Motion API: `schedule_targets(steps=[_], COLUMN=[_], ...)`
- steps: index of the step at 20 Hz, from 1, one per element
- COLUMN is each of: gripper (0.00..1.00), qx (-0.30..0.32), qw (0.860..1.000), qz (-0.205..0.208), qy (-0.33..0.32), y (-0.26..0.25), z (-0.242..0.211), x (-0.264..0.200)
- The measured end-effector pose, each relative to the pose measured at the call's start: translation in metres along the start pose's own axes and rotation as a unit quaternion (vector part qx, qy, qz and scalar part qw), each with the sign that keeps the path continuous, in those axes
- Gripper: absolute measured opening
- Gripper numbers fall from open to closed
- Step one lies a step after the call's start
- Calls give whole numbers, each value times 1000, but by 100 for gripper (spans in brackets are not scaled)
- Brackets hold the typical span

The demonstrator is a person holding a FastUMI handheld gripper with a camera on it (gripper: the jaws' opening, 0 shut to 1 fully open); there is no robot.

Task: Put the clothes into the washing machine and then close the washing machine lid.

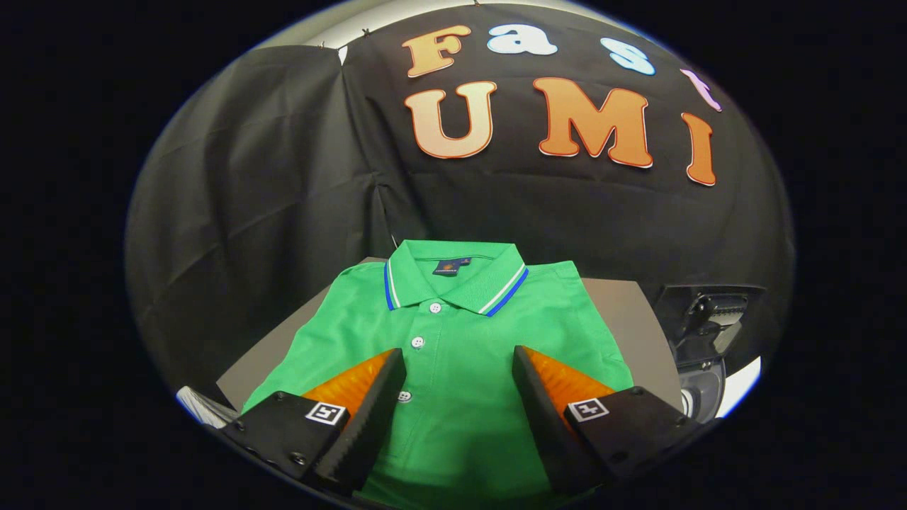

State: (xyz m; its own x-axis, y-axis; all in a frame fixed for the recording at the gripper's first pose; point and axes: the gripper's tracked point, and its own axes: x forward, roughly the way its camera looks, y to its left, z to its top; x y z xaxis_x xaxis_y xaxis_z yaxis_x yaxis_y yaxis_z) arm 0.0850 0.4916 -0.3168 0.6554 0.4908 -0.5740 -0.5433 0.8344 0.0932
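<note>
Claw (459, 361) spread wide over green polo shirt (453, 333), neck label (446, 267) unreadable

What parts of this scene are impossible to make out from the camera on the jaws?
- Green polo shirt: its lower half is covered by the open gripper and runs out of the gripper view.
- Whether the fingers touch the shirt or hover above it: cannot tell.
- Dark machine beyond the table: partly in shadow, so whether it is the washer, and how its lid stands, is unclear.
- White object beside the near finger: too little shows.
</note>
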Motion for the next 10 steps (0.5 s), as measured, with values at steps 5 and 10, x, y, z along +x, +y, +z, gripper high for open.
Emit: schedule_targets(steps=[5,10], gripper=[67,9], qx=[11,124], qw=[999,986], qz=[52,111], qy=[12,28], y=[11,15], z=[-1,3], x=[2,-1])
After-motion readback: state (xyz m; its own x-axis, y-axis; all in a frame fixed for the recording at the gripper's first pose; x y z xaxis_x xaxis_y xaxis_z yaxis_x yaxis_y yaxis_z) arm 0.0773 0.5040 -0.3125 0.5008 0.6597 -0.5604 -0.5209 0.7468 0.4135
